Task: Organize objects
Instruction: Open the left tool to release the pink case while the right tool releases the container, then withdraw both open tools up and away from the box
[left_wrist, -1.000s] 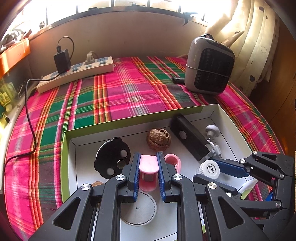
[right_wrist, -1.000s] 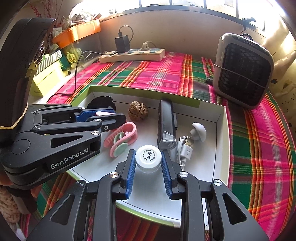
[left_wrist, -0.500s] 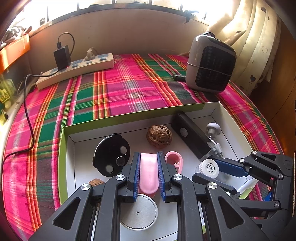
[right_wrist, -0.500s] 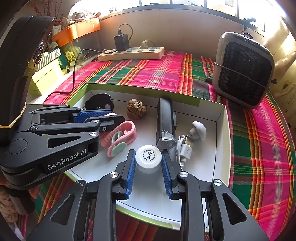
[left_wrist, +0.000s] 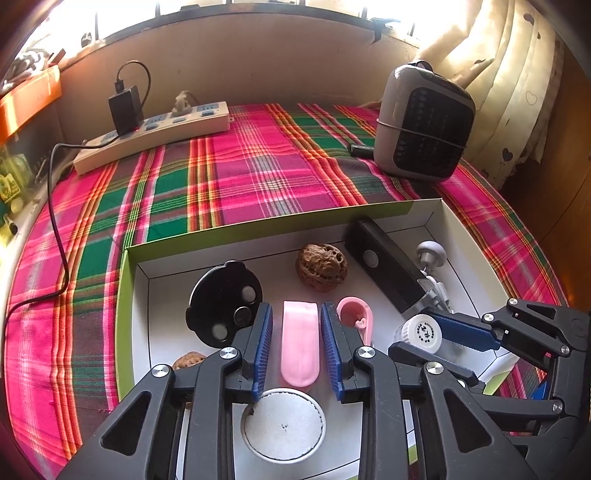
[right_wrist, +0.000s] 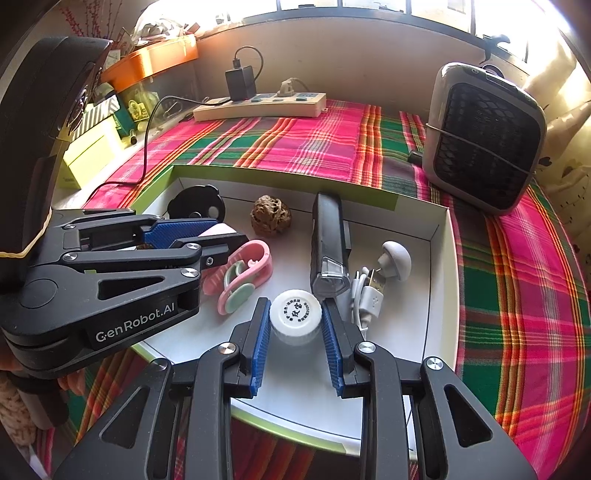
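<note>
The shallow white cardboard box with green outer walls (left_wrist: 127, 295) lies on a pink and green checked cloth (left_wrist: 240, 173) that covers the surface, and the small things are inside it. In the left wrist view the left gripper (left_wrist: 296, 350) has its blue fingers (left_wrist: 263, 347) around a flat pink plastic clip (left_wrist: 299, 343); the fingers are opening and a thin gap shows at each side of the clip. This view alone shows a round silver lid (left_wrist: 283, 424) at 6 o'clock of the clip and a second small brown nut (left_wrist: 188, 360), half hidden behind the left finger.

The right wrist view shows the right gripper (right_wrist: 295, 345) clenched on a small white bottle with a printed round cap (right_wrist: 294, 316). Only here a white USB cable (right_wrist: 367, 302) is plain to see, at 3 o'clock of the bottle, touching a grey mushroom-shaped piece (right_wrist: 396, 258). A wrinkled brown walnut (right_wrist: 270, 219) and a long black bar-shaped device (right_wrist: 327, 243) lie at 12 o'clock.

The black round disc (right_wrist: 195, 205) is partly covered by the left gripper in this view. The near wall of the box is hidden under both grippers. The cloth between the box and the cream power strip (left_wrist: 151, 133) is bare; a grey fan heater (left_wrist: 424, 122) stands at 1 o'clock.
</note>
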